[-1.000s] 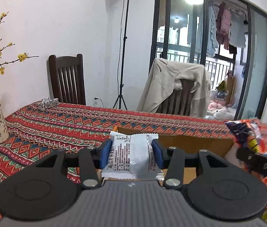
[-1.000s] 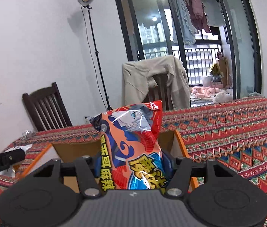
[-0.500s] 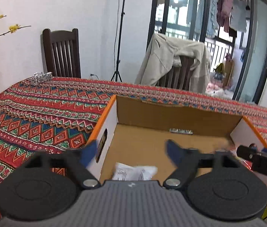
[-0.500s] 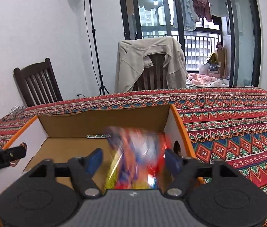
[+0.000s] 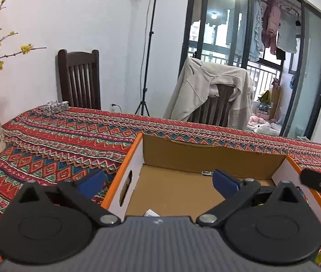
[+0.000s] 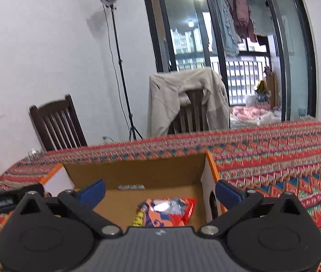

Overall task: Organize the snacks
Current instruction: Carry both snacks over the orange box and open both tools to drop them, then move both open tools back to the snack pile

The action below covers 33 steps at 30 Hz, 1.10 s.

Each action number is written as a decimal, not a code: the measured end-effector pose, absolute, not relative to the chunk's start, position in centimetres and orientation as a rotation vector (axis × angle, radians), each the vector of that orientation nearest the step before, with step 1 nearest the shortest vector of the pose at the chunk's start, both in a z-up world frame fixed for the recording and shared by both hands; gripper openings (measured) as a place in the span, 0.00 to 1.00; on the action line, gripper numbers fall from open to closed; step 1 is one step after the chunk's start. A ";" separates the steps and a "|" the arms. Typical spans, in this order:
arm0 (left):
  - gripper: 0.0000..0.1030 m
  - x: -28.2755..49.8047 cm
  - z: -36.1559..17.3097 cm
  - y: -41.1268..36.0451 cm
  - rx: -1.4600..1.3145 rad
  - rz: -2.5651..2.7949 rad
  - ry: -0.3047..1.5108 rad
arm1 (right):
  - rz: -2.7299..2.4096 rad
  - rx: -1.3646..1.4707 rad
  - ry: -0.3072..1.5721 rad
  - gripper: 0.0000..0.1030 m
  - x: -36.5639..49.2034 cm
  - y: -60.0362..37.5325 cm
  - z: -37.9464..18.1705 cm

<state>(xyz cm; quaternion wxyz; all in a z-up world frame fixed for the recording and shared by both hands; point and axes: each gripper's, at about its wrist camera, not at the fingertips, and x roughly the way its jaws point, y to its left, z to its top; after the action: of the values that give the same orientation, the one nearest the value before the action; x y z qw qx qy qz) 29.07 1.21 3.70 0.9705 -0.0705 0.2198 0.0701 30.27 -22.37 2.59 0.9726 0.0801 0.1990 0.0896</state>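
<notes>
Both grippers, left (image 5: 158, 181) and right (image 6: 159, 191), have just spread empty; dipping forward could snag the box (image 5: 206, 156) wall ahead.

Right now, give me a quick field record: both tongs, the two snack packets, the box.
left tongs: open, jaws just spread, nothing between them
right tongs: open, jaws just spread, nothing between them
white packet: in the box, only a corner visible
orange snack bag: lying on the box floor, right end
cardboard box: open-topped, on the patterned tablecloth
</notes>
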 end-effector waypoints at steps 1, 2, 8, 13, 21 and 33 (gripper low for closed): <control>1.00 28.9 4.1 1.2 -0.150 0.144 0.443 | 0.192 0.164 0.386 1.00 30.0 -22.4 3.2; 1.00 28.8 4.4 1.3 -0.156 0.145 0.442 | 0.199 0.165 0.375 1.00 29.6 -22.4 3.6; 1.00 26.8 6.2 1.4 -0.152 0.154 0.426 | 0.211 0.137 0.322 1.00 27.1 -22.2 6.1; 1.00 24.3 7.1 2.0 -0.139 0.158 0.417 | 0.219 0.108 0.298 1.00 24.4 -22.2 7.2; 1.00 18.6 6.3 3.0 -0.122 0.170 0.426 | 0.239 0.085 0.318 1.00 19.6 -22.6 6.6; 1.00 11.7 3.1 4.9 -0.099 0.166 0.484 | 0.297 0.056 0.432 1.00 13.4 -21.4 2.3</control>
<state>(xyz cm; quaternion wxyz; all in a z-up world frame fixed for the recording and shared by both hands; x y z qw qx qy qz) 11.68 4.92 3.08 0.9662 -0.0491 0.2393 0.0819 13.41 -21.41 2.28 0.9655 0.0278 0.2135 0.1468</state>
